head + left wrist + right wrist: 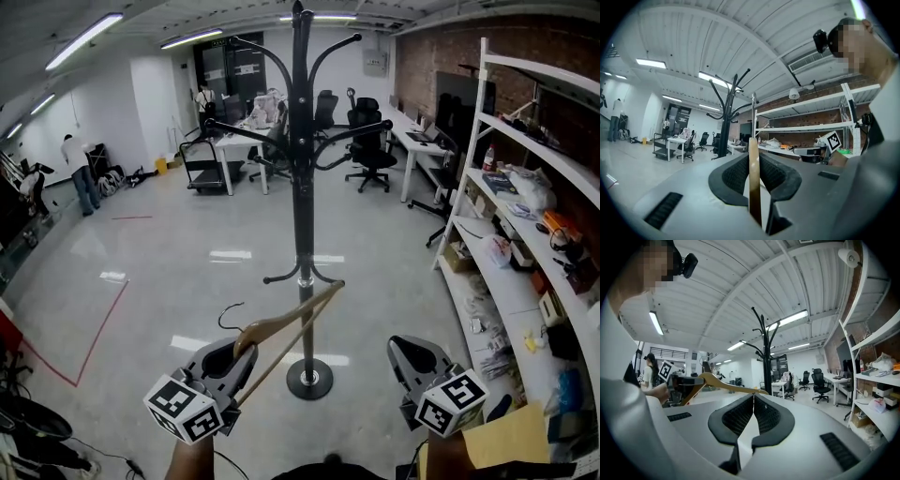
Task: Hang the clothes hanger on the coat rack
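Observation:
A black coat rack [301,178] with curved hooks stands on a round base [310,379] straight ahead in the head view. My left gripper [240,347] is shut on a wooden clothes hanger [292,323]. The hanger slants up to the right toward the pole, its wire hook [230,311] curling to the left. In the left gripper view the hanger's wood [754,178] stands edge-on between the pads, with the coat rack [725,119] beyond. My right gripper [413,347] is shut and empty, to the right of the base. Its view shows the hanger [729,385] and the coat rack [765,359].
White shelving [521,230] full of small items runs along the right wall. A cardboard box [506,437] sits at the bottom right. Desks and office chairs [370,150] stand at the back. A person [79,173] is far off at the left. Red tape [98,333] marks the floor.

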